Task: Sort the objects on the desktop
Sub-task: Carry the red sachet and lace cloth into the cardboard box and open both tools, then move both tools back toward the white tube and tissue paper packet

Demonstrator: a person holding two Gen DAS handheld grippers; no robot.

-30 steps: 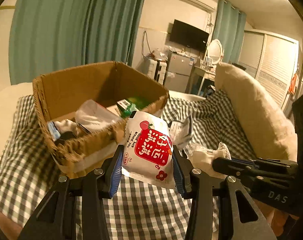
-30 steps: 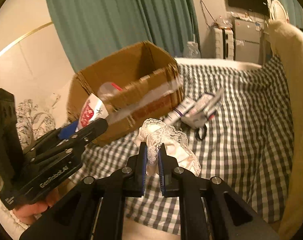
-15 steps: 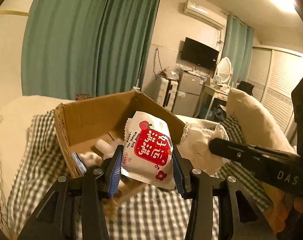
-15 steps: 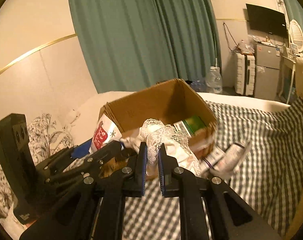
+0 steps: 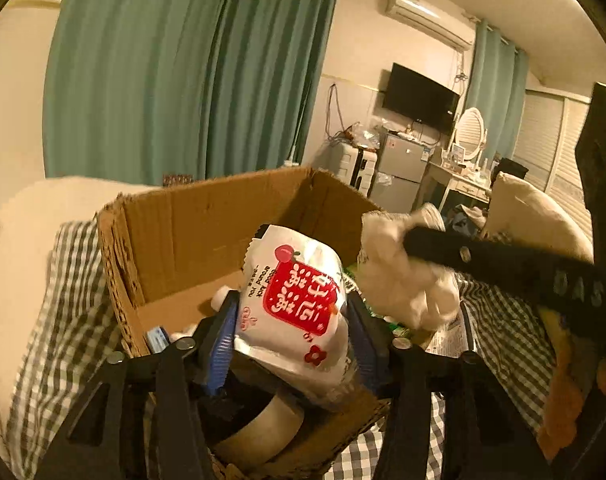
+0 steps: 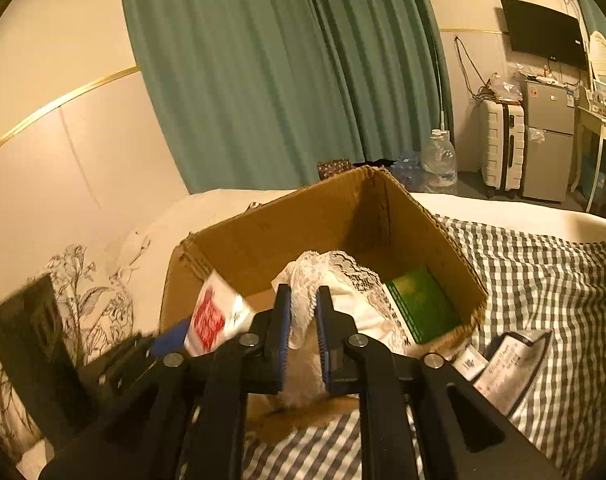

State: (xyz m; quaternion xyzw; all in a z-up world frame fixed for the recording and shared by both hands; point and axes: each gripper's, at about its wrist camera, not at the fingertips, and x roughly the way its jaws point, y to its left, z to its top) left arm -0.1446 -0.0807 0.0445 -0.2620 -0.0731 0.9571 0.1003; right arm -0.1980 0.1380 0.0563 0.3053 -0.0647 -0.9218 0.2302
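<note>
Left gripper (image 5: 289, 332): jaws opening, with the white snack packet (image 5: 293, 300) between the blue pads; the left pad looks just clear of the packet's edge and the packet leans on the right pad, over the box interior. Right gripper (image 6: 301, 316): jaws opening, with the white lace cloth (image 6: 335, 276) between them; the pads stand a little apart and the lace fills the gap, though whether they press on it I cannot tell.

Largest to smallest:
- Checked bedspread (image 6: 543, 280) covers the bed; both views show it.
- Cardboard box (image 5: 207, 232) sits open-topped on the bedspread, both grippers over it.
- Right wrist view alone shows a green box (image 6: 421, 304) lying in the near right corner of the cardboard box, partly under the cloth. It also shows silver sachets (image 6: 507, 364) on the bedspread just outside the box's right wall.
- Left wrist view alone shows a tape roll (image 5: 259, 428) under the packet at the near wall, and a small blue item (image 5: 157, 338) at the box's left wall.
- Each view catches the other gripper from the side, blurred.
</note>
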